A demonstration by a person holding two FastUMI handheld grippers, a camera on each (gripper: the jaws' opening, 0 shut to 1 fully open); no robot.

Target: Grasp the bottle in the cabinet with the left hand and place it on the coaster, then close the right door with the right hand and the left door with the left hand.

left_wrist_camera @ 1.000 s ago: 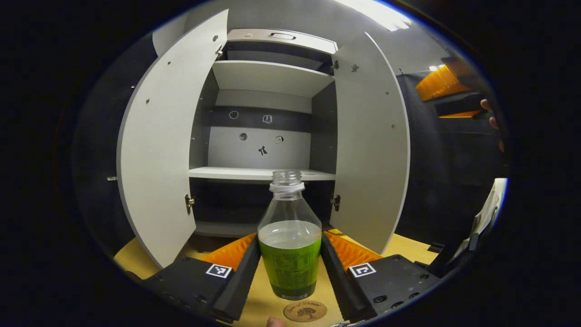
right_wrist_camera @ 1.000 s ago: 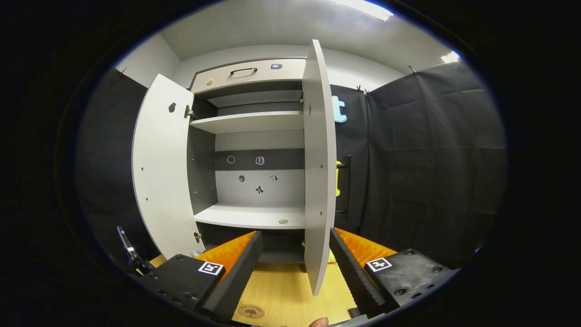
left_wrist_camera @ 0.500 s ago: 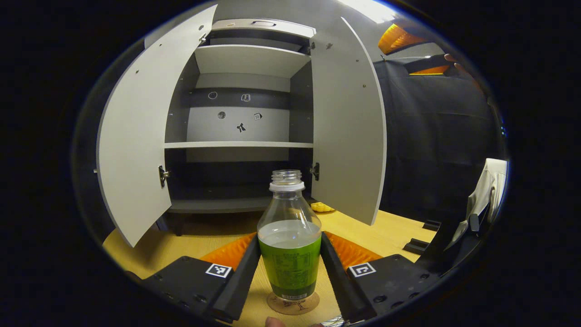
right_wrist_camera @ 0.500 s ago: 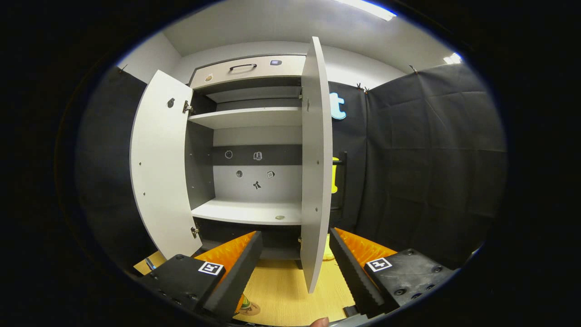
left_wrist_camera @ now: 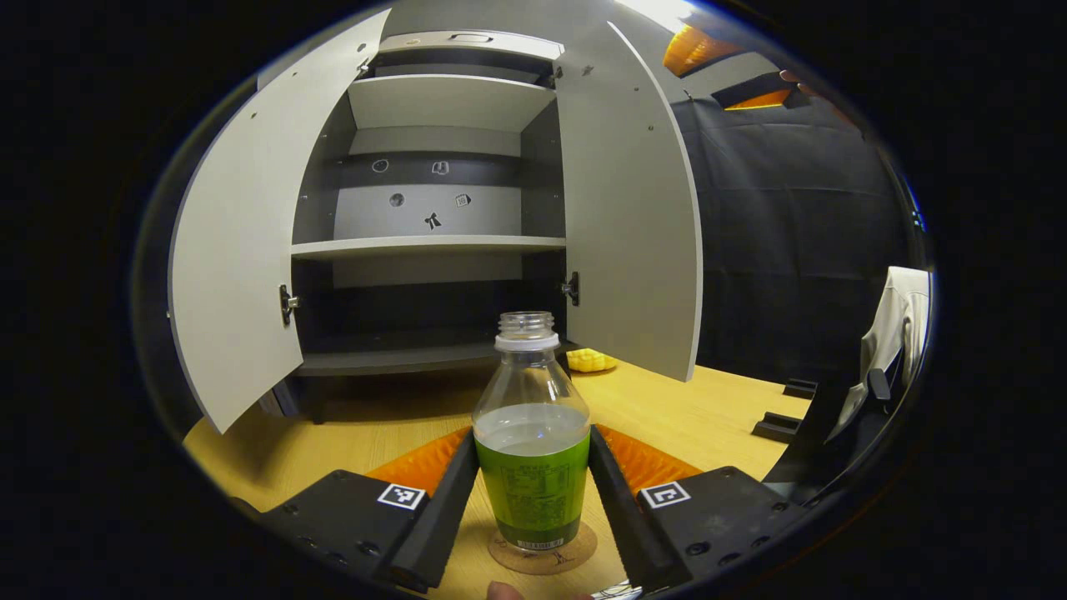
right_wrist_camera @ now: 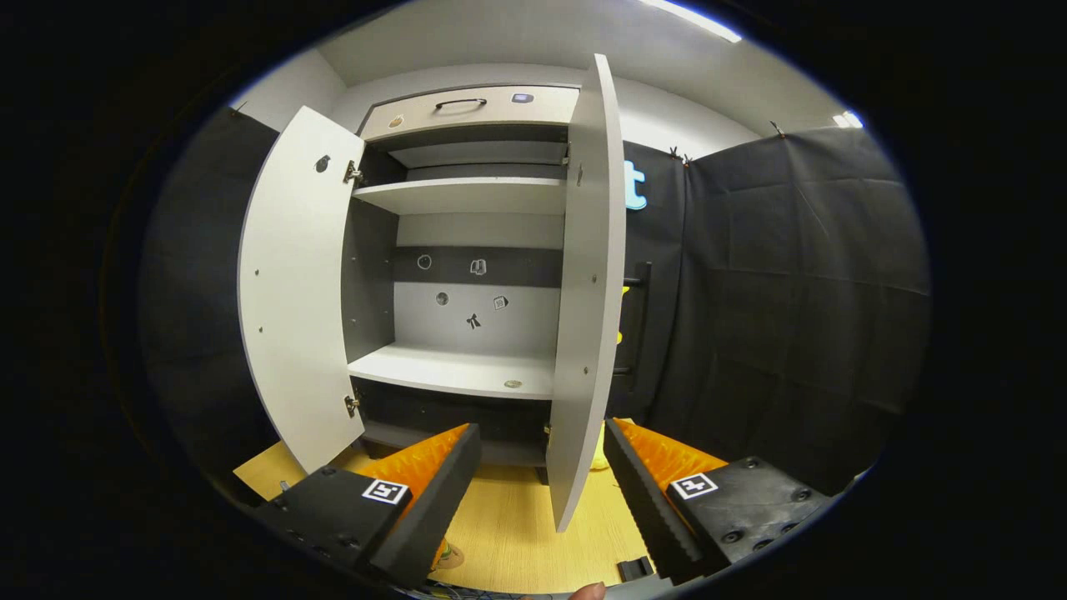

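- left gripper (left_wrist_camera: 533,492): fingers pressed on both sides of the bottle (left_wrist_camera: 532,433), lower centre of left gripper view
- bottle upright, base on the coaster (left_wrist_camera: 543,554) at bottom centre, on the table (left_wrist_camera: 667,417)
- right gripper (right_wrist_camera: 542,492): fingers spread wide, holding nothing, edge of right door (right_wrist_camera: 583,292) between them, farther off
- left door (right_wrist_camera: 292,283) and right door both open on the cabinet (right_wrist_camera: 467,250)

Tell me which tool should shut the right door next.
Right. Its tool is open, with the right door's edge between its fingers. The left tool is shut on the bottle.
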